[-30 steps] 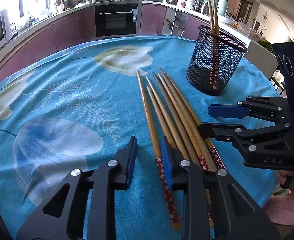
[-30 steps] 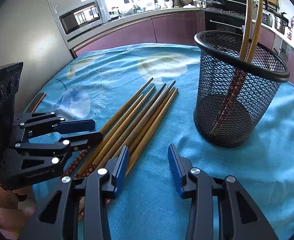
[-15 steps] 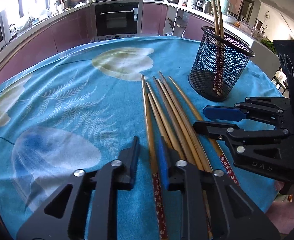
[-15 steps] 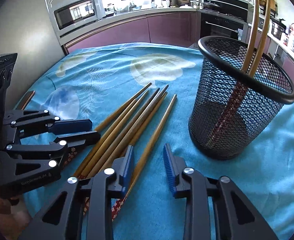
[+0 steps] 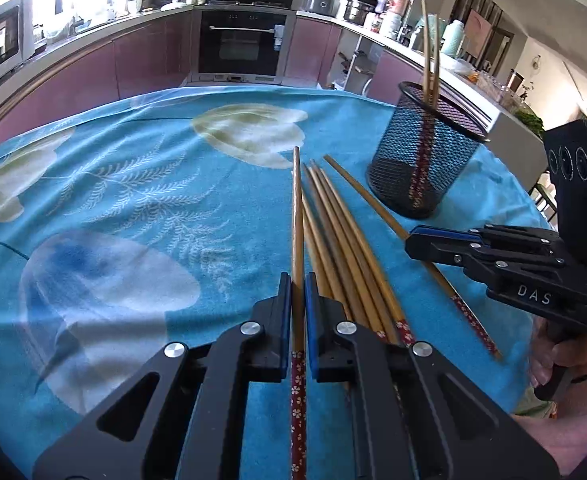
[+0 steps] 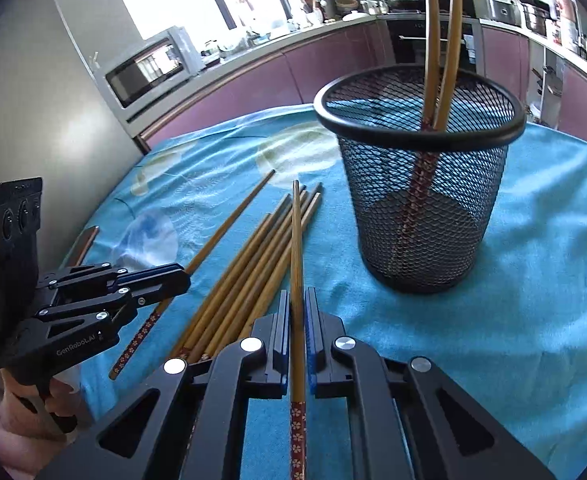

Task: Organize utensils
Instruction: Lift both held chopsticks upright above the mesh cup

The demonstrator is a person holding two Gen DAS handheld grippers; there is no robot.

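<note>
My left gripper (image 5: 298, 280) has its jaws closing tight on one wooden chopstick (image 5: 297, 208), gripped just above its red flowered end. My right gripper (image 6: 297, 298) is likewise closing on another chopstick (image 6: 295, 236), its pads pressed against it. Between them several loose chopsticks (image 5: 341, 248) (image 6: 245, 276) lie side by side on the blue cloth. The black mesh cup (image 5: 425, 160) (image 6: 425, 220) stands upright just beyond, with two chopsticks (image 6: 433, 40) leaning in it. In each view the other gripper shows: the right one (image 5: 411, 240), the left one (image 6: 185, 276).
A blue patterned cloth (image 5: 133, 200) covers the round table. The table's edge runs close behind the mesh cup (image 5: 505, 168). A person's hands (image 5: 561, 356) (image 6: 25, 412) hold the gripper handles at the near edge. Purple kitchen cabinets and an oven (image 5: 239, 44) stand beyond.
Both grippers have shut, each on one chopstick: the left on the leftmost of the pile, the right on the rightmost, which has slid away from the rest.
</note>
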